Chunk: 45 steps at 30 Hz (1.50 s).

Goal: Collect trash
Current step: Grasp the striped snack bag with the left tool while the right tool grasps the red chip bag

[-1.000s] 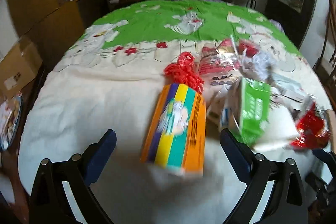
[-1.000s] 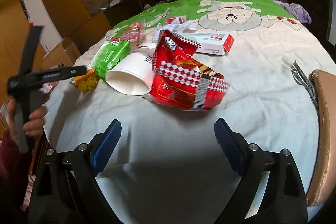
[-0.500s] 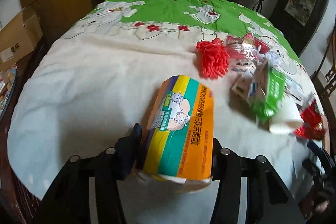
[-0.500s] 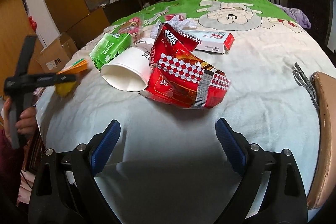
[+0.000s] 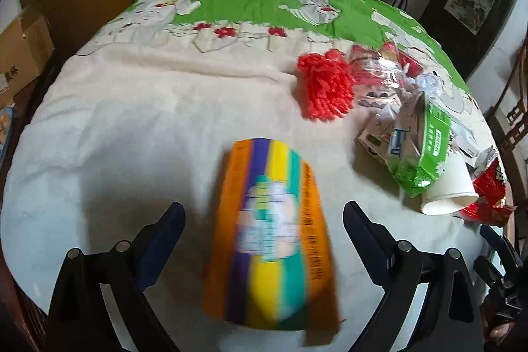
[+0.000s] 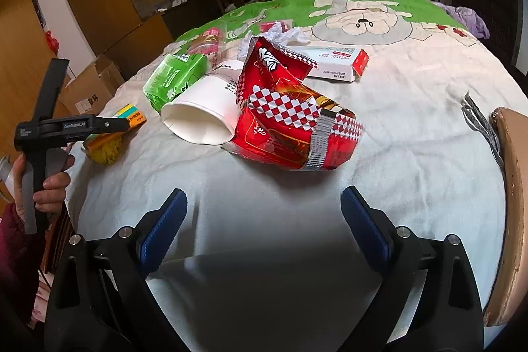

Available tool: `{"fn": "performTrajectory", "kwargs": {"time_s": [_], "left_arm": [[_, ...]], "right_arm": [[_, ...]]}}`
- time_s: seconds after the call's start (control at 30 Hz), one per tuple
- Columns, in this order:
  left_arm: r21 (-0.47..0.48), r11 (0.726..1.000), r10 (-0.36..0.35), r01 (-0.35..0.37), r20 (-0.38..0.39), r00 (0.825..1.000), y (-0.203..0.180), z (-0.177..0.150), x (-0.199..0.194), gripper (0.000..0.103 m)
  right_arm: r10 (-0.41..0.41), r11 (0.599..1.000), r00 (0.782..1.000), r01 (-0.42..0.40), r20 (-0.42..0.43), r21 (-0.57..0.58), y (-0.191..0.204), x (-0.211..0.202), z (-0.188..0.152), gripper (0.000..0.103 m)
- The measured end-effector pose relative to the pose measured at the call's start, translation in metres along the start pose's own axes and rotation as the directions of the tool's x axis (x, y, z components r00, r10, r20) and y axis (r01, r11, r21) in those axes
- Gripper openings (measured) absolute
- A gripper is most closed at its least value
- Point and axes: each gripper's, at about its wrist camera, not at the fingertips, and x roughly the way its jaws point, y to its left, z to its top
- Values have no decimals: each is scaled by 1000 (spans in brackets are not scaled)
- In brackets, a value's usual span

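Observation:
A striped orange, purple, yellow and teal carton (image 5: 270,236) shows blurred between the fingers of my left gripper (image 5: 264,213). The jaws are opening and the pads stand clear of its sides. Beyond it lie a red net bundle (image 5: 325,88), a green tissue pack (image 5: 425,150) and a white paper cup (image 5: 448,187). My right gripper (image 6: 264,197) is open over bare cloth, just short of a crumpled red snack bag (image 6: 290,121). The paper cup (image 6: 204,111), green pack (image 6: 175,78) and a white-and-red box (image 6: 333,61) crowd around the bag.
A cloth with a green cartoon print (image 5: 264,5) covers the round table. A cardboard box (image 5: 19,55) stands off the table's left edge. A wooden chair edge (image 6: 511,203) rises at the right. A person's hand (image 6: 49,183) grips the left gripper's handle.
Half a second ago the left gripper was shut on the striped carton. Its jaws now stand wide and the carton is blurred between them. The right gripper has kept still.

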Motion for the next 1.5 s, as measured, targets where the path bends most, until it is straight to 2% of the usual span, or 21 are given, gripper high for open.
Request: {"fn": "performTrajectory", "kwargs": {"time_s": [0.03, 0.07, 0.1, 0.13, 0.2, 0.4, 0.57, 0.9, 1.0, 1.17, 1.3, 1.37, 1.5], "left_arm": [[18, 1000, 18, -18, 9, 1000, -4, 0, 0, 93], [44, 998, 48, -49, 25, 999, -8, -1, -1, 85], [62, 996, 65, -67, 35, 997, -12, -1, -1, 76], [82, 994, 73, -76, 36, 997, -15, -1, -1, 58], [62, 997, 42, -45, 36, 998, -13, 1, -4, 57], [-9, 1000, -5, 7, 175, 985, 3, 6, -62, 57], [-37, 999, 29, -20, 253, 967, 12, 2, -99, 58], [-80, 995, 74, -58, 215, 974, 37, -36, -99, 59], [-98, 994, 74, -54, 213, 974, 45, -42, -98, 59], [-124, 991, 68, -43, 205, 976, 55, -48, -93, 59], [-136, 990, 65, -39, 190, 980, 60, -51, -87, 59], [-140, 989, 64, -38, 185, 981, 61, -51, -84, 59], [-145, 988, 69, -43, 181, 981, 62, -53, -84, 59]], "right_arm": [[0, 1000, 1000, 0, 0, -2, 0, 0, 0, 92], [0, 1000, 1000, 0, 1, -5, 0, 1, 0, 92], [-1, 1000, 1000, 1, 1, -7, 0, 1, 0, 92], [-2, 1000, 1000, 2, 1, -10, 0, 1, -1, 92], [0, 1000, 1000, 0, 1, -7, 0, 0, -1, 92], [17, 1000, 1000, -17, 1, 22, -1, -2, 1, 92], [50, 999, 999, -50, 5, 16, 4, -7, 3, 92], [88, 992, 996, -86, 16, -90, 40, -11, 5, 92], [26, 995, 997, -18, 79, -101, 42, -18, 14, 92], [-14, 999, 981, 23, 193, -42, 27, -38, 33, 92], [-94, 996, 969, 94, 227, 10, 11, -38, 45, 92], [-95, 995, 973, 84, 211, 59, -1, -32, 49, 92], [-96, 991, 989, 84, 112, 109, -18, -3, 53, 88]]}}
